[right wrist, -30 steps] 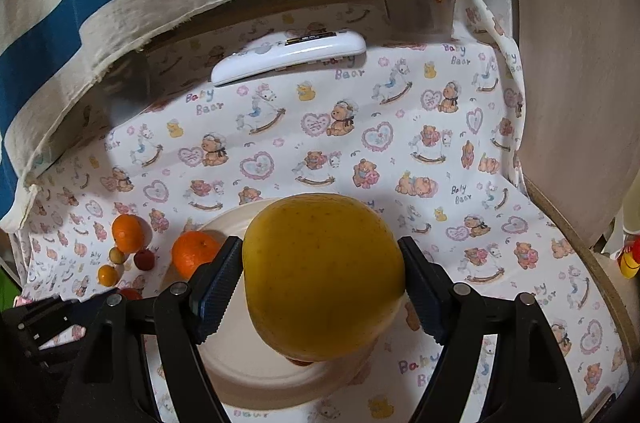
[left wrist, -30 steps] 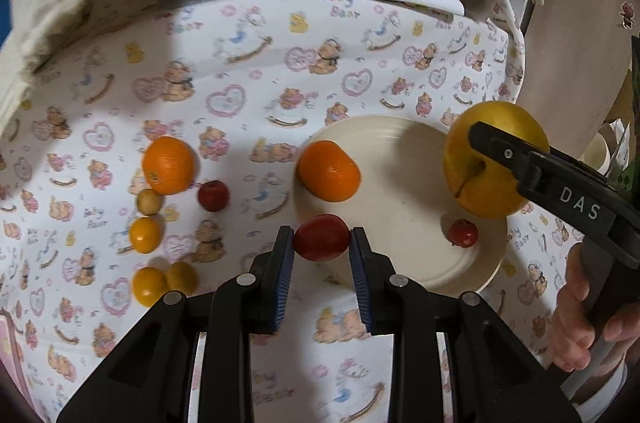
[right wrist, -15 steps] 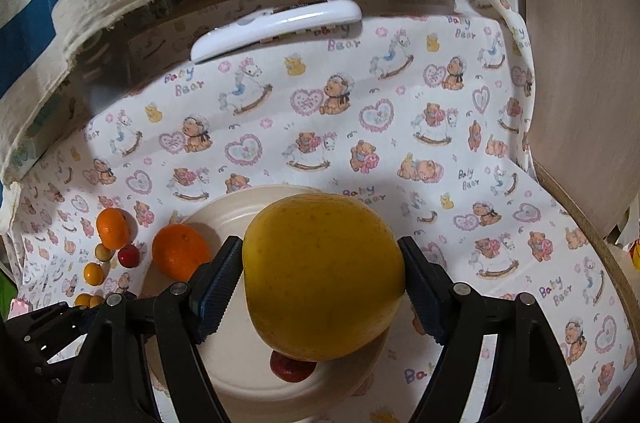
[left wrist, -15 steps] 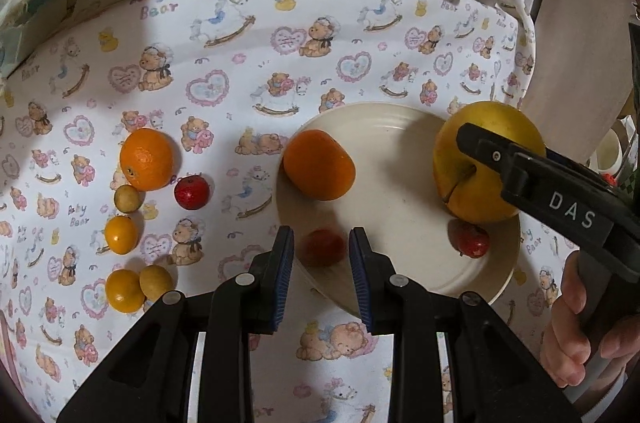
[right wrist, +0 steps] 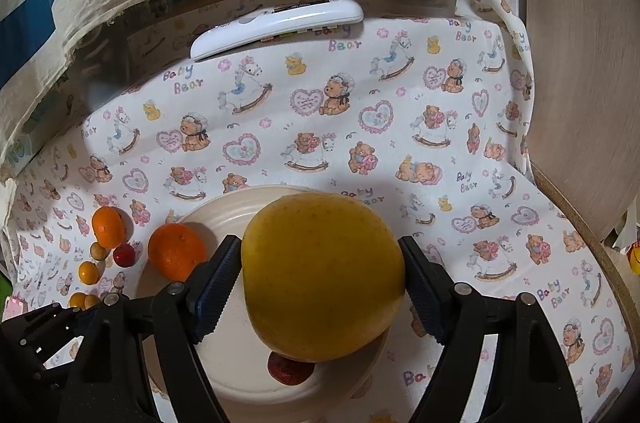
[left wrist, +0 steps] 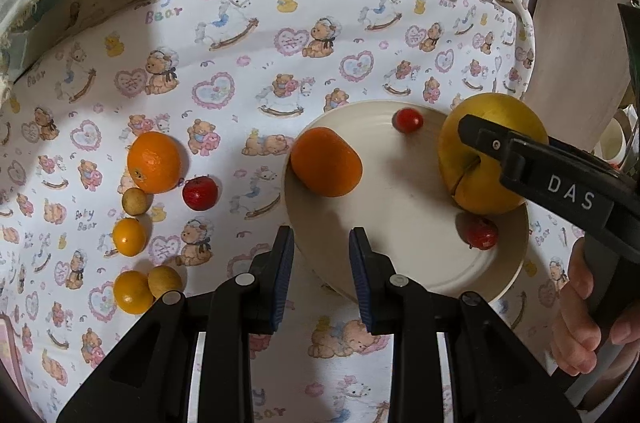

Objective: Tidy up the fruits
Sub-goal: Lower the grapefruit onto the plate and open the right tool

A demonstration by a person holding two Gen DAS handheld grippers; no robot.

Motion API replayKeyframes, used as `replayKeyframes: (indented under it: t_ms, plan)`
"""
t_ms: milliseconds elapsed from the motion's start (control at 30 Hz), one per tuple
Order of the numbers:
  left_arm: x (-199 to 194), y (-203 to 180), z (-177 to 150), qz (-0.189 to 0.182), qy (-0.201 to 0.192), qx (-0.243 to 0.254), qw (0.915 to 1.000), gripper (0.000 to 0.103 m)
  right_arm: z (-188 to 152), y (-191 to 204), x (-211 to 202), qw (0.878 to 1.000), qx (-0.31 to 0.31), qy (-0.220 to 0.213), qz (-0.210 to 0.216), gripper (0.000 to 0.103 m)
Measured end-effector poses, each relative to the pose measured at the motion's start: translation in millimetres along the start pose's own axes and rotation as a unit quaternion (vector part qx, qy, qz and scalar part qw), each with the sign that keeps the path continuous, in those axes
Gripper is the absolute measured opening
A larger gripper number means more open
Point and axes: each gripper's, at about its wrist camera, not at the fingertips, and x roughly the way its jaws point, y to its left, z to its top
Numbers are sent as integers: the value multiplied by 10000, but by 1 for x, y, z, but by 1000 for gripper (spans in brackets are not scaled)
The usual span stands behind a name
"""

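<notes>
While over plate, yellow apple between right tongs

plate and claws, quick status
Left claw shut, empty, at the plate rim. Right claw around the apple over the plate. Orange, two red fruits on plate; rest on the cloth. Nothing in the way.

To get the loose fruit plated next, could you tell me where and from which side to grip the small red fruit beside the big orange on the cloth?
Grip the small red fruit across its round middle, coming from above; its left and right flanks look free.
</notes>
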Motion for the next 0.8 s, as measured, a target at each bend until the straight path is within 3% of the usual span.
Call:
replayKeyframes:
  t_ms: [167, 433, 633, 700, 767, 800]
  plan:
    - [-8, 1, 2, 33, -122, 22, 9999, 29, -1, 1, 1, 10000, -19, 48, 32, 86]
    - [-30, 2, 0, 365, -481, 235, 9979, 48, 1, 5, -12, 9999, -60, -115, 23, 87]
    - [-50, 18, -3, 454, -759, 56, 9961, 55, 2, 11, -41, 9976, -179, -658, -77, 92]
    - [-59, 24, -6, 549, -942, 19, 9940, 62, 2, 13, -51, 9968, -161, -788, 22, 93]
    - [-69, 30, -8, 722, -1148, -28, 9908, 65, 2, 14, -60, 9959, -117, -877, 185, 103]
    - [-75, 34, -10, 786, -1259, -63, 9889, 68, 1, 15, -65, 9949, -113, -973, 254, 103]
